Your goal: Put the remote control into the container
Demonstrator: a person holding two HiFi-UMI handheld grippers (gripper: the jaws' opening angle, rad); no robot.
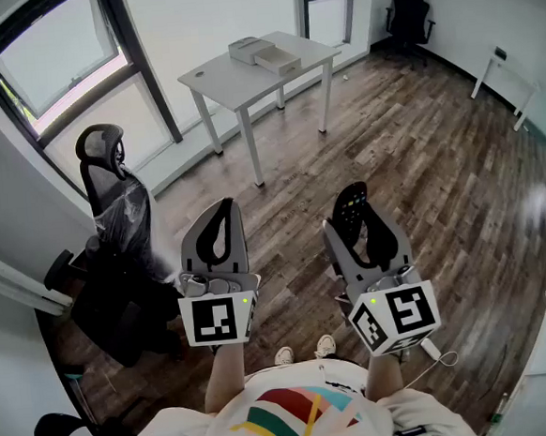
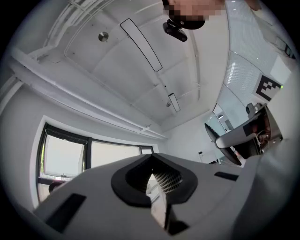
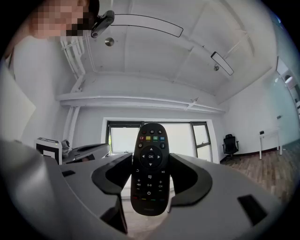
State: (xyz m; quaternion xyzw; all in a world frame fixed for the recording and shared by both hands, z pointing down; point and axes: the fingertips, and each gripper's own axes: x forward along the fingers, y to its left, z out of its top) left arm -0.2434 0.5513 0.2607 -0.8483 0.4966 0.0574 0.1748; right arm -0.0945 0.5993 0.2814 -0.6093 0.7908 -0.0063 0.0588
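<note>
A black remote control (image 3: 150,168) with coloured buttons stands upright between the jaws of my right gripper (image 3: 150,176), which is shut on its sides. In the head view the remote control (image 1: 350,204) sticks up out of the right gripper (image 1: 358,226), held in front of the person's body above the floor. Beside it my left gripper (image 1: 220,233) is shut with nothing in it; in its own view the left gripper (image 2: 157,180) points up at the ceiling. A pale box-like container (image 1: 264,54) sits on a white table (image 1: 229,82) across the room.
A black office chair (image 1: 113,192) stands at the left by the windows. Another black chair (image 1: 408,14) is at the far wall, and a white desk (image 1: 511,76) at the right. Dark wooden floor (image 1: 409,155) lies between me and the table.
</note>
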